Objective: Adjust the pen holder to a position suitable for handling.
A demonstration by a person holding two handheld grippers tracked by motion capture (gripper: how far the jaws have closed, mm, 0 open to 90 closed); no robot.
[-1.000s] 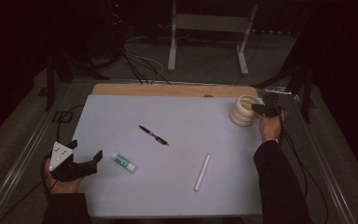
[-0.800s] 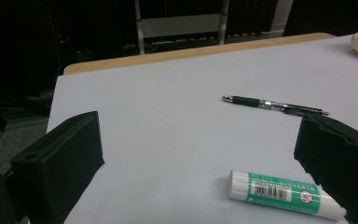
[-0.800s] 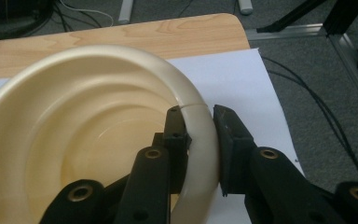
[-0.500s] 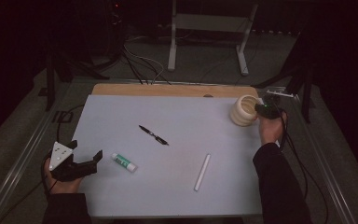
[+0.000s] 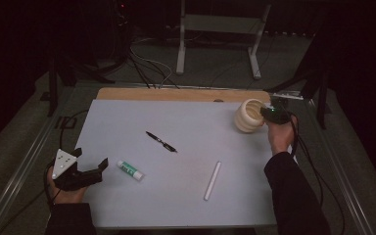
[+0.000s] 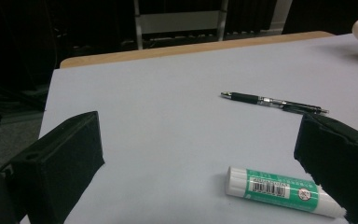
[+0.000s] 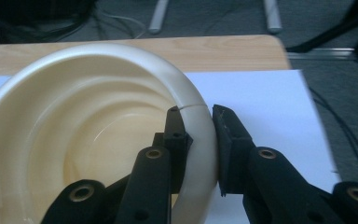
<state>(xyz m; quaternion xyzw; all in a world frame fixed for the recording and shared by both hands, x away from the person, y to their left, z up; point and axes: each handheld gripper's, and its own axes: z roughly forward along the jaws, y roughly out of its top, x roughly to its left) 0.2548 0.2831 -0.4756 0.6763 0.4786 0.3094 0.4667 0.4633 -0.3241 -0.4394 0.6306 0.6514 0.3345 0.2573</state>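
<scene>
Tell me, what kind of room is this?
Probably a lab or workshop for recording tests: a white table in a dark room, cables on the floor, a metal stand behind, and hand-held grippers, the right gripper gripping a cream cup.

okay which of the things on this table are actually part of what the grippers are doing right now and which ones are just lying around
In use:
- cream ribbed cup, its rim clamped by the right gripper
- glue stick, lying by the open left gripper

Lying about:
- black pen
- white stick
- white sheet under everything
</scene>
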